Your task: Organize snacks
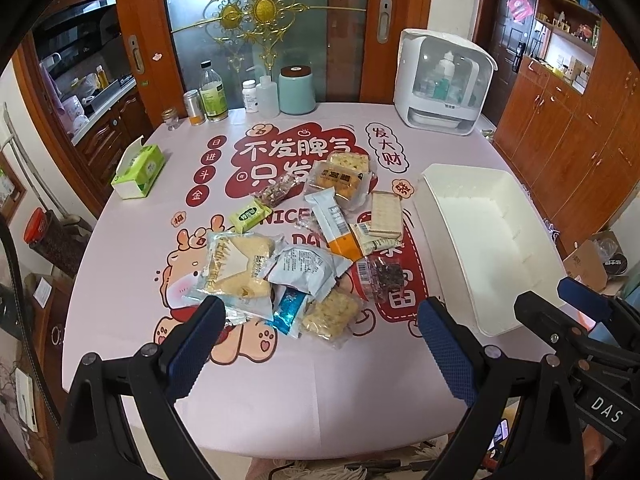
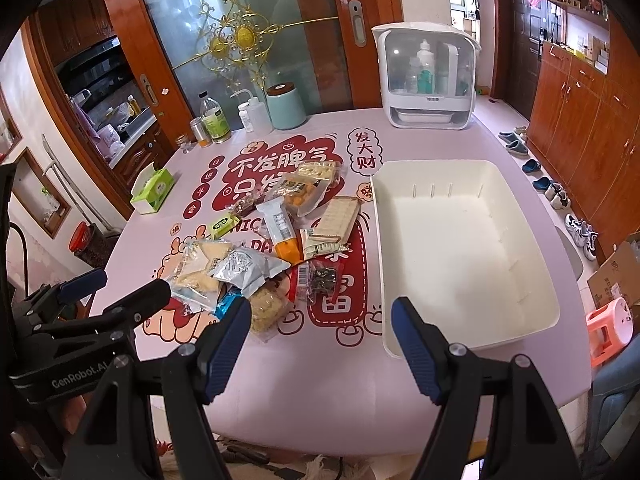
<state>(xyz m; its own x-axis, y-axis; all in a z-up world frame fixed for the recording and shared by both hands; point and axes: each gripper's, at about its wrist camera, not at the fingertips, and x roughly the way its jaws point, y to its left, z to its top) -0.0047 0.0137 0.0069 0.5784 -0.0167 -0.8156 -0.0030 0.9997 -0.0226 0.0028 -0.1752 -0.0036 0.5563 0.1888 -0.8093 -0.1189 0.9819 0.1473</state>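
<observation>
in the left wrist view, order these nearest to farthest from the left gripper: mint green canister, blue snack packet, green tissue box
1. blue snack packet, just ahead of the left gripper, at the pile's near edge.
2. green tissue box, off to the left, past mid-table.
3. mint green canister, at the table's far edge by the bottles.

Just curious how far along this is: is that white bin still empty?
Empty. The bin shows only its bare white floor; every snack lies on the table beside it.
</observation>
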